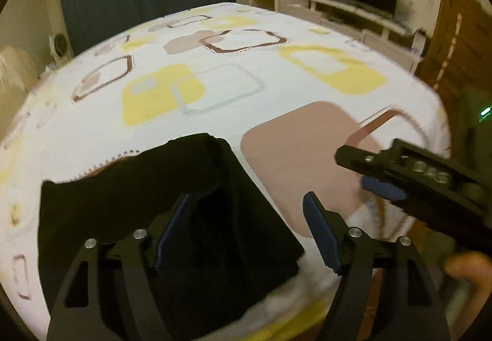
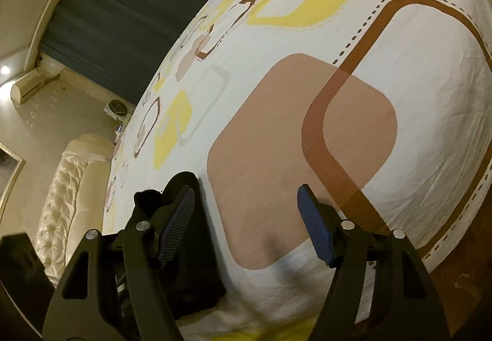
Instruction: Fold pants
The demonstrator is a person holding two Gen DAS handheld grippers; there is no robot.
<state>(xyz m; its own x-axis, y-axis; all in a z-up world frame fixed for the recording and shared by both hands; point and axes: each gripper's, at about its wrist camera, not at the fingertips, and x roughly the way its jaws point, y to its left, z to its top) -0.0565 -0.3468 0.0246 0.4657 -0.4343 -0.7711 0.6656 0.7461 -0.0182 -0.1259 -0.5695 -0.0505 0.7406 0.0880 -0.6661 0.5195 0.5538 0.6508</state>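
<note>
While both grippers, left gripper (image 1: 246, 218) and right gripper (image 2: 244, 211), gape empty, the folded black pants (image 1: 147, 196) lie flat; long axis unclear.

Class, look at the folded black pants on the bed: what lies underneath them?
The black pants rest on the patterned white bedsheet, which shows all around them. Whatever sheet pattern lies directly beneath is covered.

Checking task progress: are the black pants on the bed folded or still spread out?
Folded. The black pants lie as a compact, layered block on the bedsheet, no legs trailing; neither open gripper holds them.
</note>
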